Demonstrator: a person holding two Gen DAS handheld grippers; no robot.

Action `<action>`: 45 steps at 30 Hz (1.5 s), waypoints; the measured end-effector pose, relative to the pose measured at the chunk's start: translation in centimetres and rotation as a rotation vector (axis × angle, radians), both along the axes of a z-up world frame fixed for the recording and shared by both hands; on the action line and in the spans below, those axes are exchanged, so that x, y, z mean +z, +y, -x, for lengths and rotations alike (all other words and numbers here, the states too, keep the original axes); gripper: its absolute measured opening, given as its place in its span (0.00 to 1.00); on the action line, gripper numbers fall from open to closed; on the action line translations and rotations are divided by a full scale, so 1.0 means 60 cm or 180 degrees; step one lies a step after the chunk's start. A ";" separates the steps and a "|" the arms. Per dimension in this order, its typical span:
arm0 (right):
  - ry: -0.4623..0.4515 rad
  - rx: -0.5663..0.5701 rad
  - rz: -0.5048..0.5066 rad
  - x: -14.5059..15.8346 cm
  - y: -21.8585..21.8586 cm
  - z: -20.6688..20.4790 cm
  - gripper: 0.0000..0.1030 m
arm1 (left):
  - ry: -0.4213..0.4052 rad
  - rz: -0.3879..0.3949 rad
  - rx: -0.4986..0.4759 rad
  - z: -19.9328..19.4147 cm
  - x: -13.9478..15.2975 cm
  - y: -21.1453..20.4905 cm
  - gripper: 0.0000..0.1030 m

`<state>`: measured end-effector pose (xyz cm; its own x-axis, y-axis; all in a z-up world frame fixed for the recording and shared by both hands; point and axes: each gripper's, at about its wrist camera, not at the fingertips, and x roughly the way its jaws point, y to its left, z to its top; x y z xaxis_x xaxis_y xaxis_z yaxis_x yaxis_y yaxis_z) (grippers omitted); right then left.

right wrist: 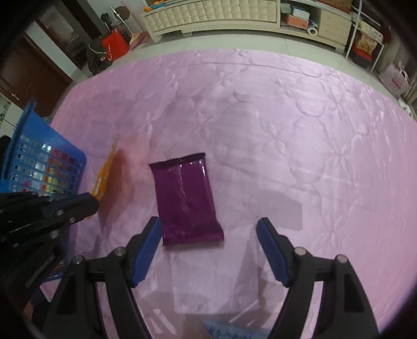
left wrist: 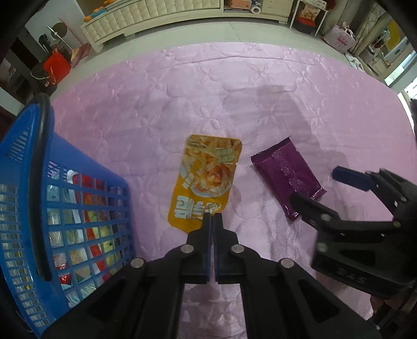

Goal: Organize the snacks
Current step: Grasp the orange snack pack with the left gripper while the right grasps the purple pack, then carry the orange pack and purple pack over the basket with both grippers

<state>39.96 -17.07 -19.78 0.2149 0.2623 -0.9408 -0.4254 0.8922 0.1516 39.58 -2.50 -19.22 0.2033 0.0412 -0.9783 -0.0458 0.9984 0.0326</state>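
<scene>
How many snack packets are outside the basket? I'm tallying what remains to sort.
2. The orange packet is pinched at its near edge by the left tool, beside the blue basket. The purple packet lies before the open right tool.

Layout on the quilted bedspread [left wrist: 161, 109]. The basket [left wrist: 28, 167] stands at the left edge and holds many packets. Right of it is the flat snack pouch [left wrist: 206, 180], its near edge pinched between the closed fingers of the left gripper [left wrist: 212, 221]. Further right lies the wrapped bar [right wrist: 185, 198], flat on the bedspread and apart from the pouch. The right gripper [right wrist: 208, 229], jaws spread, is at the bar's near end. A cabinet [right wrist: 211, 15] stands behind the bed.
</scene>
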 end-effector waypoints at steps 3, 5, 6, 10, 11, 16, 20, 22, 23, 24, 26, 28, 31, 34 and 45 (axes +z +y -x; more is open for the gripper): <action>-0.0043 0.0080 -0.0013 0.001 0.015 -0.003 0.78 | -0.0039 0.0038 0.0009 0.010 0.005 -0.003 0.01; -0.0017 0.0069 -0.0090 0.000 0.019 -0.005 0.78 | -0.0045 0.0043 0.0010 0.013 0.006 -0.005 0.01; -0.0021 0.0073 -0.0095 0.000 0.022 -0.006 0.78 | -0.0050 0.0040 0.0011 0.014 0.007 -0.004 0.01; -0.0070 0.0150 -0.0058 -0.001 0.039 -0.003 0.78 | -0.0060 0.0036 0.0012 0.020 0.010 -0.003 0.00; -0.0091 0.0157 -0.0041 -0.002 0.045 -0.003 0.78 | -0.0061 0.0033 0.0010 0.022 0.012 -0.005 0.00; -0.0232 0.0202 0.0048 -0.002 0.054 0.005 0.70 | -0.0098 0.0072 -0.0003 0.032 0.019 -0.005 0.00; -0.0274 0.0272 0.0068 0.000 0.061 0.014 0.50 | -0.0156 0.0154 0.0010 0.039 0.026 0.002 0.00; -0.0294 0.0233 0.0052 0.008 0.054 0.019 0.49 | -0.0169 0.0182 0.0007 0.049 0.034 0.001 0.00; -0.0312 0.0220 0.0038 0.014 0.049 0.023 0.49 | -0.0181 0.0186 -0.0003 0.053 0.039 0.000 0.00; -0.0328 0.0208 0.0024 0.024 0.042 0.030 0.49 | -0.0194 0.0190 -0.0009 0.058 0.044 -0.001 0.00; -0.0360 0.0197 0.0012 0.040 0.036 0.039 0.49 | -0.0225 0.0208 -0.0016 0.069 0.056 -0.002 0.00; -0.0395 0.0179 -0.0005 0.062 0.032 0.050 0.49 | -0.0260 0.0243 -0.0021 0.081 0.073 -0.008 0.00; -0.0453 0.0147 -0.0020 0.096 0.024 0.068 0.49 | -0.0335 0.0283 -0.0045 0.103 0.106 -0.017 0.00; -0.0562 0.0137 0.0001 0.135 0.015 0.092 0.49 | -0.0437 0.0413 -0.0062 0.131 0.150 -0.022 0.00; -0.0922 0.0141 -0.0028 0.273 0.015 0.196 0.49 | -0.0904 0.0453 -0.0118 0.236 0.296 -0.003 0.00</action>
<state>28.19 -16.17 -3.39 0.4623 0.2853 -0.8396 -0.4905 0.8710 0.0259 25.41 -2.67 -1.44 0.4678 -0.1047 -0.8776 0.0036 0.9932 -0.1165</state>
